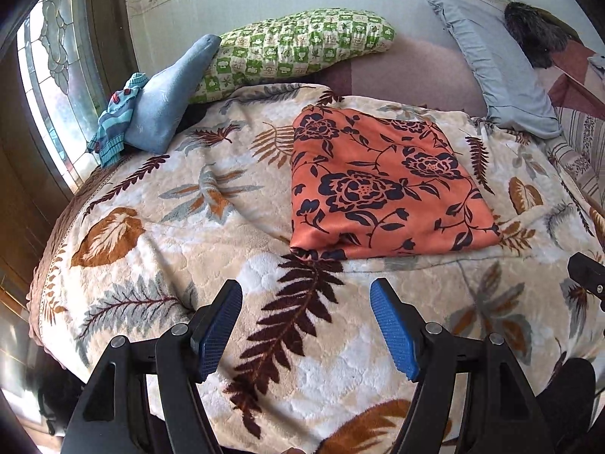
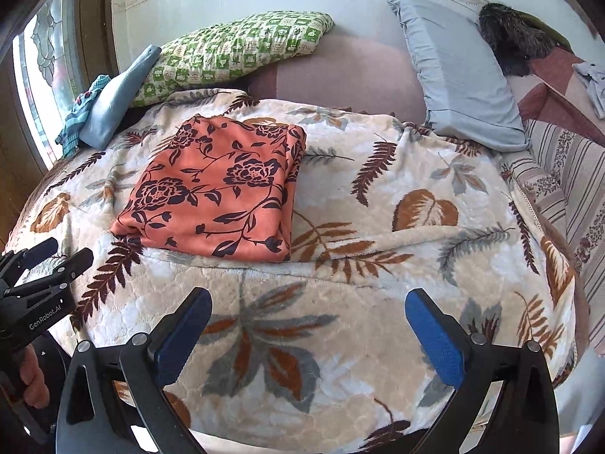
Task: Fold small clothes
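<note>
The folded orange garment (image 1: 382,181) lay flat on the leaf-print blanket (image 1: 170,249), in the centre-right of the left wrist view and centre-left of the right wrist view (image 2: 219,193). The left gripper (image 1: 306,325) hung at the bottom of its frame over the blanket, jaws spread wide, holding nothing. The right gripper (image 2: 308,335) sat likewise at the bottom of its frame, jaws spread and empty, well apart from the garment. In the upper left, a green checked pillow (image 1: 295,45) leaned at the wall, with a blue cloth (image 1: 170,94) and a striped piece (image 1: 117,121) beside it. A grey pillow (image 2: 461,72) lay in the upper right.
</note>
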{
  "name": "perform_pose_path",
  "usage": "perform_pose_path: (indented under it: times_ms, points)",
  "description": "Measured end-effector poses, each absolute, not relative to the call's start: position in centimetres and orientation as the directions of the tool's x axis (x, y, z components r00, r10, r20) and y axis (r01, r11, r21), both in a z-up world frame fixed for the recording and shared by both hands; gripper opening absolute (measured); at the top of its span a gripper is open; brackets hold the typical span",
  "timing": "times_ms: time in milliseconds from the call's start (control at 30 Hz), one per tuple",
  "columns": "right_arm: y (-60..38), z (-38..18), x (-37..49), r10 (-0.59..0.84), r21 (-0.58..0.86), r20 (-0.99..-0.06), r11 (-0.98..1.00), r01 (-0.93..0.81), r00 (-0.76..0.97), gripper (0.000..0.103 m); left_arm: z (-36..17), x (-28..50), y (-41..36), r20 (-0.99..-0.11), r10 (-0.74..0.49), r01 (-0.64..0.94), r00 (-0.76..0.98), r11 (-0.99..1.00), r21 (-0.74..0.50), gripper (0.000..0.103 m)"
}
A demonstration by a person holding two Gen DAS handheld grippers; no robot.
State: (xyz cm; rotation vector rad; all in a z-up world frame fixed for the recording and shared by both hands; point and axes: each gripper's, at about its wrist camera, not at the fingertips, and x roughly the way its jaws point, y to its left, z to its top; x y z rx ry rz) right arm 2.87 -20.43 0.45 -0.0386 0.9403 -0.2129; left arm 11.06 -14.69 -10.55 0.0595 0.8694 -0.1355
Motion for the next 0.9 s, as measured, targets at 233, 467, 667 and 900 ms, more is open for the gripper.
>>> perform_pose_path:
  times_ms: [233,467,667,900]
  points:
    - [-20.9,0.4,2.2,-0.217,-0.138,-0.789,0.974,0.178,0.574,0.103,-10.3,10.6,-15.5,-0.78,-0.128,0.203,0.613,0.979,0.0,0.07]
    - [-21.6,0.2,2.3,-0.221,-0.132,-0.796,0.972,0.195,0.564,0.103,-10.3,10.4,-16.3,-0.793,-0.141,0.238,0.592,0.971,0.004,0.069]
    - [-21.9,0.1,2.2,-0.235,-0.146,-0.794,0.969,0.2,0.56,0.103,-9.2,9.8,-17.0,-0.762,-0.167,0.272,0.626,0.962,0.013,0.069]
    - [-21.6,0.1,2.3,-0.258,-0.184,-0.788,0.965,0.186,0.559,0.103,-8.0,8.8,-17.3,-0.73,-0.168,0.286,0.663,0.957,0.04,0.07]
